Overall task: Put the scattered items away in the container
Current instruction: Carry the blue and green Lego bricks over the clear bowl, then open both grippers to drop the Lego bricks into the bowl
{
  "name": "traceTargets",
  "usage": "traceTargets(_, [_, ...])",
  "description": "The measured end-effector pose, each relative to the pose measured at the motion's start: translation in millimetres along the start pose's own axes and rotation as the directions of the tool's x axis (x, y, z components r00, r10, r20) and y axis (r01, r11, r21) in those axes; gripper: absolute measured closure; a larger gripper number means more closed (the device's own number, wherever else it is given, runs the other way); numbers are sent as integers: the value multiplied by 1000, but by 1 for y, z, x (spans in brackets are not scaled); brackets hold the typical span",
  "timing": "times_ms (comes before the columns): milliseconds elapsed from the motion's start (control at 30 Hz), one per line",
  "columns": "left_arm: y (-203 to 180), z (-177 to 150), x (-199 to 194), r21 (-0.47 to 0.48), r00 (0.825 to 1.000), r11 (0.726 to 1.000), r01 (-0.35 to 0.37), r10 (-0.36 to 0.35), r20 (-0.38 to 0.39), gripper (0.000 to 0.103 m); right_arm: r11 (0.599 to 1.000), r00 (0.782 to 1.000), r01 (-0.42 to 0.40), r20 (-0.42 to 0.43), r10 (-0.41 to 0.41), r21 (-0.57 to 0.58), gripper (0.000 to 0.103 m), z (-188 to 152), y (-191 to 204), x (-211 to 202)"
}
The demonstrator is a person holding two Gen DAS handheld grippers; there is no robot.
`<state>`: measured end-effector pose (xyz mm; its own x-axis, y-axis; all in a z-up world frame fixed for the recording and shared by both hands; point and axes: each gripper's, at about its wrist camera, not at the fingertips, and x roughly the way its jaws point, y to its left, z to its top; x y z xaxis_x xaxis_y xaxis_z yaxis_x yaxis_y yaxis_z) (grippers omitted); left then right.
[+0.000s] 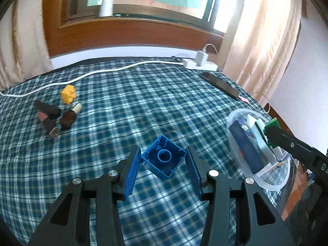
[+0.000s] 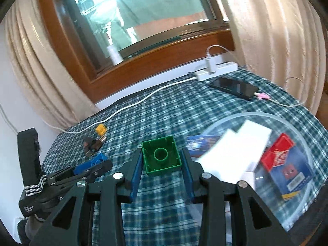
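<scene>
**Both grippers loaded; container partly filled**

I start at the left of the left wrist view. On the checked cloth (image 1: 143,102) I find a small cluster not yet collected: a yellow brick (image 1: 68,94), and just beside it several dark lipstick-like tubes (image 1: 55,116) lying against one another. A white cable (image 1: 92,73) runs behind them to a white power strip (image 1: 201,63) at the far edge, where a charger is plugged in.

Centre of that view: my left gripper (image 1: 163,160) pinches a blue brick (image 1: 164,157), hollow underside towards the camera. Both pads press on its opposite walls, and the brick is clear of the cloth.

Further right lies a dark phone (image 1: 221,84) near the power strip. Below it stands the clear round container (image 1: 272,186), at the right edge of the cloth. It already holds a dark blue box (image 1: 244,145) leaning on edge and some white pieces.

In the right wrist view, my right gripper (image 2: 162,160) clamps a green brick (image 2: 161,155) the same way, hollow side up to the lens, pads tight on both walls. The left wrist view shows this brick level with the container's far rim; whether it is directly over the opening I cannot tell. A red and blue box (image 2: 285,162) also lies inside.
</scene>
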<state>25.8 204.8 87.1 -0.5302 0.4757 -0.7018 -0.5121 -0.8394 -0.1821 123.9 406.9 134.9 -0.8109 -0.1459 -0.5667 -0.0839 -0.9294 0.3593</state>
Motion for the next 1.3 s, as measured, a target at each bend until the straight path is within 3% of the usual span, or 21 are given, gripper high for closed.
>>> traceTargets(667, [-70,7,12,121,992,985,122,-119,-37,55,994,994,39,97,-49,99,63,9,-58,-43])
traceTargets(1067, [-105,4,11,185,984,966,178,-169,-61,55,981,990,119,54,-128,156,63,4,-93,-34])
traceTargets(1300, [-141,4,14,261,975,939,223,-211,-75,55,972,985,154,54,-166,179,63,2,-108,-34])
